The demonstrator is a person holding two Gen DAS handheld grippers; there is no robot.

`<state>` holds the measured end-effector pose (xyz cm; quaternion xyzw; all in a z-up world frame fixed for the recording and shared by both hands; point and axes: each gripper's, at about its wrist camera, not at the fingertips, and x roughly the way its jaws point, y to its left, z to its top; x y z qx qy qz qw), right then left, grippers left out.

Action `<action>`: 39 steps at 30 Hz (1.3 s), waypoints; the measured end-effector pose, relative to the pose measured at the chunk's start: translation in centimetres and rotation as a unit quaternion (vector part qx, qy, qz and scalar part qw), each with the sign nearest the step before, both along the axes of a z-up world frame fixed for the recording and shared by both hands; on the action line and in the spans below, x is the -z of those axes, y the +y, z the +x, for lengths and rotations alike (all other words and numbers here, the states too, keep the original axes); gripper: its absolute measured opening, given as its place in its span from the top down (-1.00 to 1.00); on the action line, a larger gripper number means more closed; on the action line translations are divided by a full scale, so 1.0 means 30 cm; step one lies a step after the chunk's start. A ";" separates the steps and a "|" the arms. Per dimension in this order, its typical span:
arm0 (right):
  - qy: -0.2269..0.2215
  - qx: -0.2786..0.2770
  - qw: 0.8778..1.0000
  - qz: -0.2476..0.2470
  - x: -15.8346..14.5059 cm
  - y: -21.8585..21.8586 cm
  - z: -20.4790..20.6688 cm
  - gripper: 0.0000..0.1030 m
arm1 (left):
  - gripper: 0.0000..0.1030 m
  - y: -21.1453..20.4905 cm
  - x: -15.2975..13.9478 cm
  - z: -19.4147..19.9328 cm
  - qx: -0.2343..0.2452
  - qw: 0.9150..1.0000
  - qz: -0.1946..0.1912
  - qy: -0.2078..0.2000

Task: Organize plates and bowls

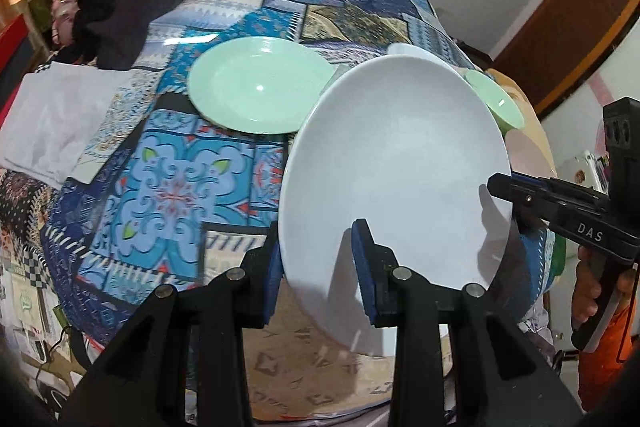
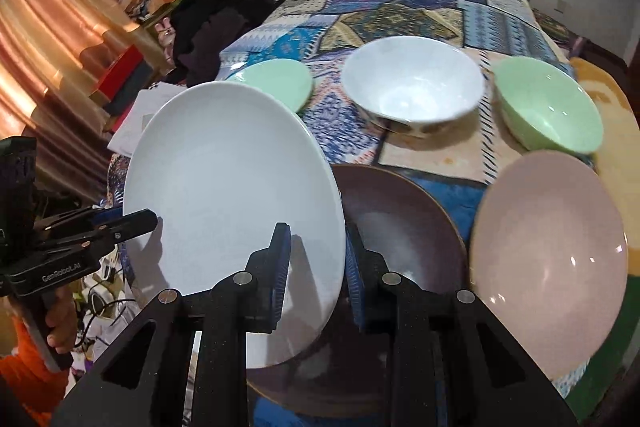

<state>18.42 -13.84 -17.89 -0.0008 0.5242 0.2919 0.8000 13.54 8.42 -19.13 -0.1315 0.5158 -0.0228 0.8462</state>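
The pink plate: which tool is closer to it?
Right. The right tool, gripping the white plate, sits beside the pink plate; the left tool grips the white plate's far edge.

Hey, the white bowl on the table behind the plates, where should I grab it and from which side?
Take the white bowl by its rim, one finger inside and one outside the wall. It stands upright with its mouth open, so coming from above at the near edge looks best. Both hand-held grippers are busy with the white plate, so that would likely need setting down first.
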 end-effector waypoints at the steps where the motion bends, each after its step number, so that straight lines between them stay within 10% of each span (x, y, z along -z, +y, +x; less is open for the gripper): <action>1: 0.001 0.004 1.000 0.001 0.001 -0.013 -0.003 0.53 | 0.36 -0.010 0.004 0.004 0.004 1.000 -0.001 0.002; 39: 0.008 0.070 0.997 -0.038 0.104 -0.218 -0.057 0.54 | 0.35 -0.239 0.170 0.160 0.074 0.995 0.030 0.057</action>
